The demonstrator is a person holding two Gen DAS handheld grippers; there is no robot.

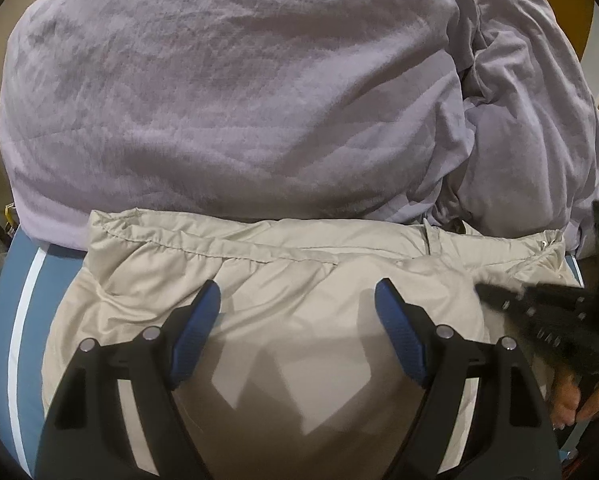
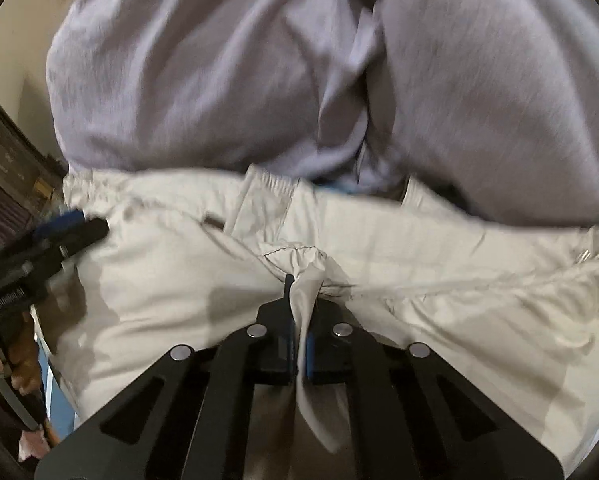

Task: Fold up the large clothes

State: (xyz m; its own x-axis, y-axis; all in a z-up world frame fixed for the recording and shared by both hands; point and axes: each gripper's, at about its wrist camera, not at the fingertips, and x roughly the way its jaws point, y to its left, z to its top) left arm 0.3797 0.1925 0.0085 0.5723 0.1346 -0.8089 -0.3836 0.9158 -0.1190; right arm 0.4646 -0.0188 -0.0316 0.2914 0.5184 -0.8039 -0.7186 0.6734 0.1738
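Beyond my grippers the lilac duvet (image 1: 227,92) fills the bed; nearer lie the beige trousers (image 1: 283,280), waistband away. My right gripper (image 2: 299,320) pinches their cloth to lift, the left gripper (image 1: 297,300) spread above them.

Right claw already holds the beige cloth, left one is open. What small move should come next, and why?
Probably close the left claw on the beige garment beneath it. The right claw is already pinching a fold, while the left stands open above the fabric, gripping nothing, and folding needs two holds.
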